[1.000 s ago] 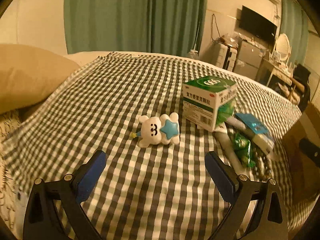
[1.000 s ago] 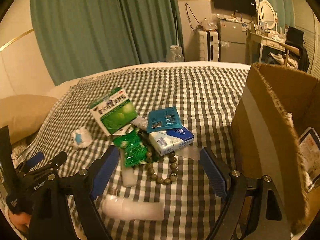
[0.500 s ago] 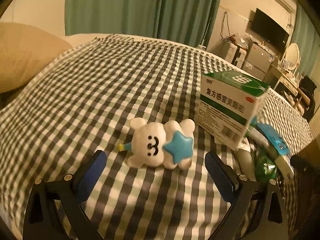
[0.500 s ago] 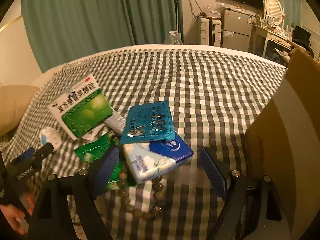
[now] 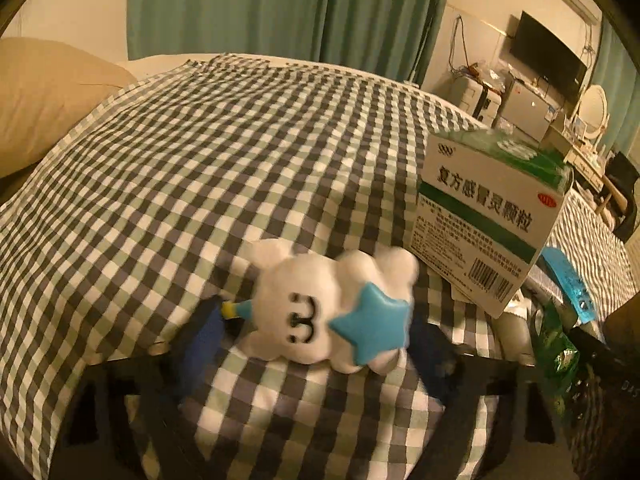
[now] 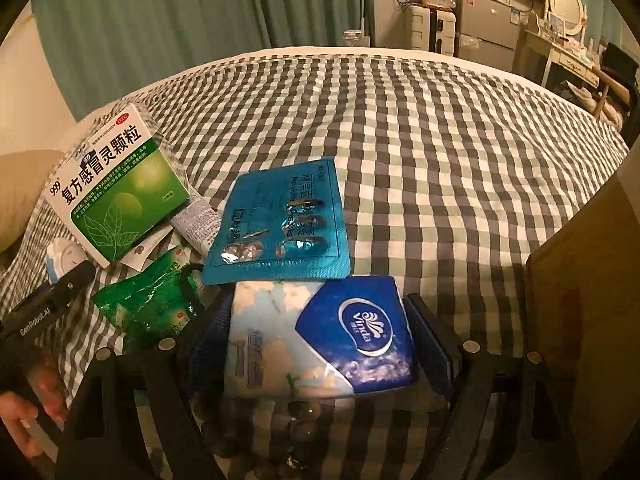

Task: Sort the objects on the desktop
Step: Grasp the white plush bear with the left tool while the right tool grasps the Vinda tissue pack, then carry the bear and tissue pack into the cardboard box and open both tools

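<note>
While its jaws were closing, the left gripper [image 5: 316, 344] straddled the glossy white cloud-shaped toy with a blue star [image 5: 320, 312] at lower centre, pads not yet pressing. The right gripper [image 6: 320, 344], also closing, bracketed the soft blue-and-white plastic tissue pack [image 6: 320, 344], under the blue foil pill blister [image 6: 280, 220]. Both sat on the checked cloth [image 5: 240, 152]. A second earlier, both objects lay farther ahead.

"Vinda" – tissue pack [image 6: 352, 332], "999" – medicine box [image 6: 116, 188], "GenRobot.AI" – left hand-held gripper [image 6: 36, 320]
</note>
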{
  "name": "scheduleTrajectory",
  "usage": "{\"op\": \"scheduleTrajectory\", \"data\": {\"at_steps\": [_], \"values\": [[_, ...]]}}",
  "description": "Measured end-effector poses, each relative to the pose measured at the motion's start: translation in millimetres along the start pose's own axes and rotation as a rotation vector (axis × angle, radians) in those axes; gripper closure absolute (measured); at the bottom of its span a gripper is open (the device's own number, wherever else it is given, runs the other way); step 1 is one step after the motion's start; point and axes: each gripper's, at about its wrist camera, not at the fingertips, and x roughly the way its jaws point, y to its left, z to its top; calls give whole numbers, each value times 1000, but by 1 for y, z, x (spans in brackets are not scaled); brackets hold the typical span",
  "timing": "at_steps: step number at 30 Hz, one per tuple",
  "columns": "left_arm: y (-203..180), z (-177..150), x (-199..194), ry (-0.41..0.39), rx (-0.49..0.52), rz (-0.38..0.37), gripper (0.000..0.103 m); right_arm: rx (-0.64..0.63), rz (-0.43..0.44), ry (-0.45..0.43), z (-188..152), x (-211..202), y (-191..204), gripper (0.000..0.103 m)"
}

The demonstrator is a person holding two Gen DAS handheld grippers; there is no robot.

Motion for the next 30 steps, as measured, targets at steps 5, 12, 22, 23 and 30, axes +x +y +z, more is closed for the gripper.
{"op": "scheduleTrajectory", "data": {"at_steps": [5, 12, 22, 23, 30], "values": [[10, 2, -5, -11, -38, -40, 24, 1, -10, -26, -3, -12, 1, 28], [13, -2, -20, -23, -40, -37, 24, -26, -11, -26, -12, -33, 13, 28], [7, -10, -49, -48, 22, -51, 24, -77, 2, -59, -23, -59, 40, 28], [6, -11, -53, -55, 33, -52, 24, -79, 4, -62, -24, -62, 43, 28], [-6, -23, -83, -78, 92, -56, 24, -83, 35, -82, -33, -83, 55, 28]]}}
